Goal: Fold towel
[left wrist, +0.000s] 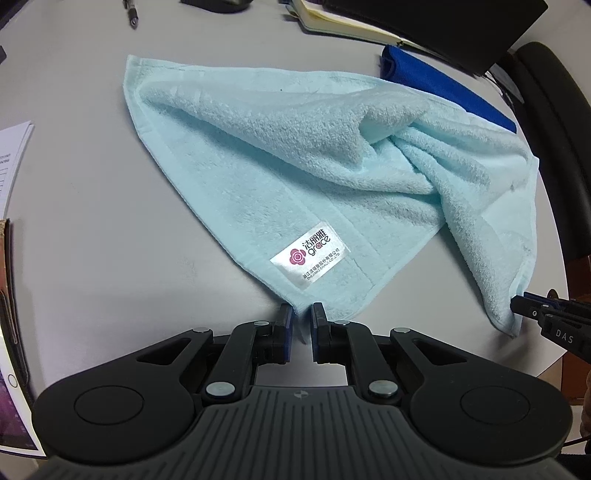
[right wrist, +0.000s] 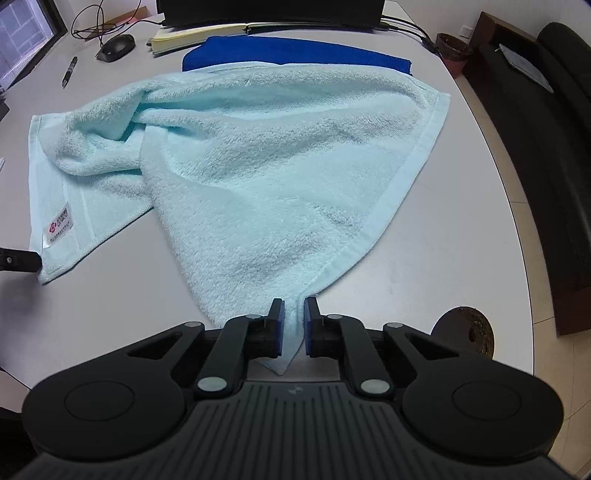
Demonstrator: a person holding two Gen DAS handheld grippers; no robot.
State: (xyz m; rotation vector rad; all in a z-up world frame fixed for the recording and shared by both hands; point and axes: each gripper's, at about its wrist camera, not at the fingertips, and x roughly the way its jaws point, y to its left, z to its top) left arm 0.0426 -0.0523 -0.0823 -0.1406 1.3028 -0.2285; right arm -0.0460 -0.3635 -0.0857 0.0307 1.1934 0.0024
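Observation:
A light blue towel (left wrist: 295,177) lies rumpled on the grey table, with a white brand label (left wrist: 309,258) near its front corner. My left gripper (left wrist: 302,314) is shut on that near corner. My right gripper (right wrist: 294,314) is shut on the other near corner of the towel (right wrist: 280,173), whose tip hangs between the fingers. The right gripper also shows in the left wrist view (left wrist: 524,301) at the towel's right edge. The left gripper shows in the right wrist view (right wrist: 22,260) at the towel's left edge.
A folded dark blue cloth (right wrist: 295,55) lies behind the towel. A notebook (right wrist: 199,35), a mouse (right wrist: 116,46) and a pen (right wrist: 69,71) lie at the back. Papers (left wrist: 11,162) lie at the left. The table edge (right wrist: 517,206) curves at the right, a black sofa beyond.

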